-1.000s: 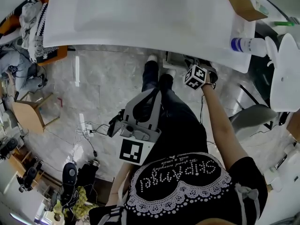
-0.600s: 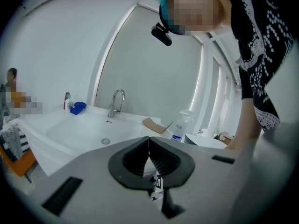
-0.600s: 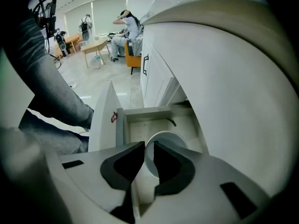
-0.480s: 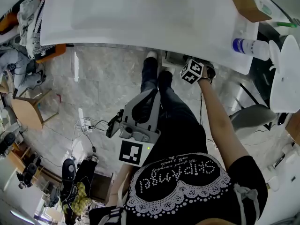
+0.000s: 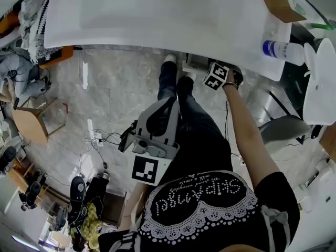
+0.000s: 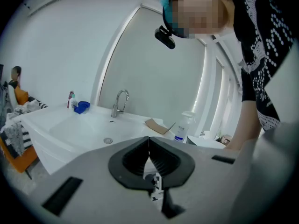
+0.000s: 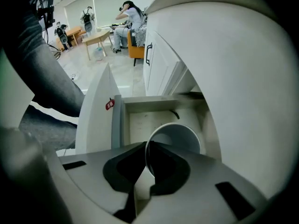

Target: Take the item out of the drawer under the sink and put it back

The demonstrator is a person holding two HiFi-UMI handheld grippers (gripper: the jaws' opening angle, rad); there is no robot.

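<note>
In the right gripper view the drawer (image 7: pixel 140 120) under the sink stands pulled out, and a white cup (image 7: pixel 176 135) lies in it with its mouth toward me. My right gripper (image 7: pixel 145 164) points steeply down into the drawer. Its jaws have just been closing and now pinch the cup's rim between them. The head view shows only that gripper's marker cube (image 5: pixel 216 76) at the sink's front edge. My left gripper (image 5: pixel 170 103) is held level in front of the person's legs, shut with nothing in it.
The white sink (image 5: pixel 157 14) overhangs the drawer. On its right end are a spray bottle (image 5: pixel 281 49) and a piece of cardboard (image 5: pixel 275 1). The drawer's white front panel (image 7: pixel 96 111) stands left of the cup. Cables and clutter lie on the marble floor (image 5: pixel 105 93).
The right gripper's marker cube has shifted a little toward the sink's edge, sinking over the drawer. The left gripper has stayed where it was.
</note>
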